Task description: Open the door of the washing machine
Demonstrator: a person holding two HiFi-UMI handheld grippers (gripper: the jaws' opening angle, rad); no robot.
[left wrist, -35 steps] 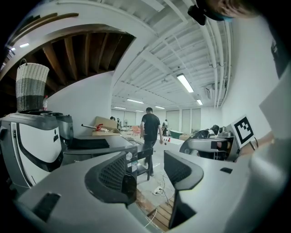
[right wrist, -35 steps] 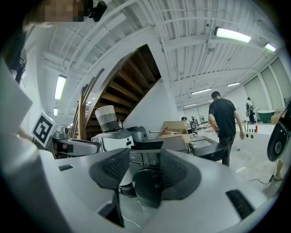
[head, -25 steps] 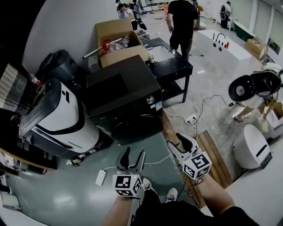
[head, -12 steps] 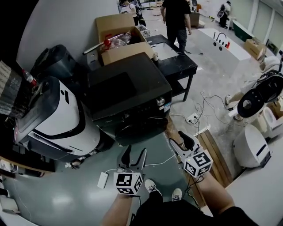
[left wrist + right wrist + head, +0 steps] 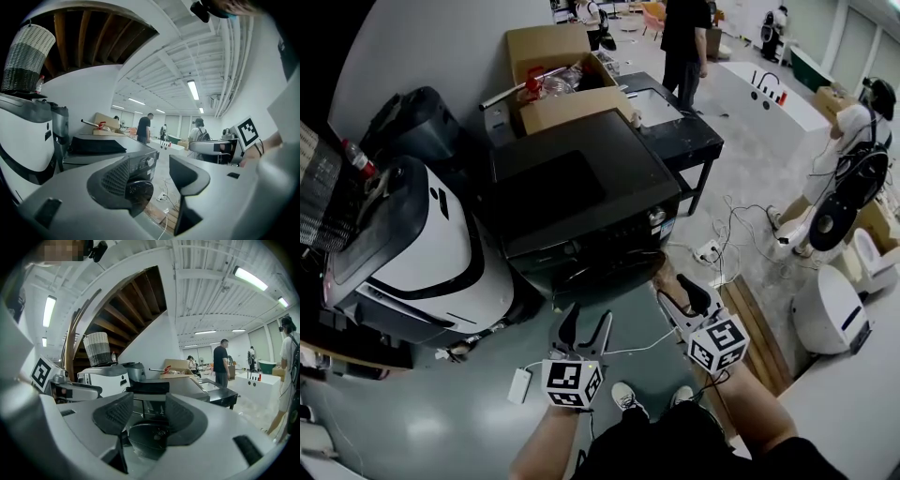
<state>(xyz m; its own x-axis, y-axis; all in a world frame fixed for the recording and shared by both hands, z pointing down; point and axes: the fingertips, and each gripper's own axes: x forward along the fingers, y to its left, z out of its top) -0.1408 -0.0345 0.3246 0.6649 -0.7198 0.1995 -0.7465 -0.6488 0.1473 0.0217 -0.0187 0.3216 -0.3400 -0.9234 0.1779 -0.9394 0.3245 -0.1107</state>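
The black front-loading washing machine stands just ahead of me, its round dark door facing my grippers. My left gripper hovers over the green floor short of the door, open and empty. In the left gripper view the left gripper frames the door below the control panel. My right gripper sits to the right near the machine's front corner, also open with nothing held. The right gripper view has the door low between the spread jaws of the right gripper.
A white appliance stands left of the washer, an open cardboard box behind it, a black table to its right. Cables and a power strip lie on the floor near wooden planks. A white adapter lies by the left gripper. People stand farther back.
Both grippers have moved forward toward the washing machine, which now fills more of the head view. Their jaws have stayed open. A person has come into view at the right.
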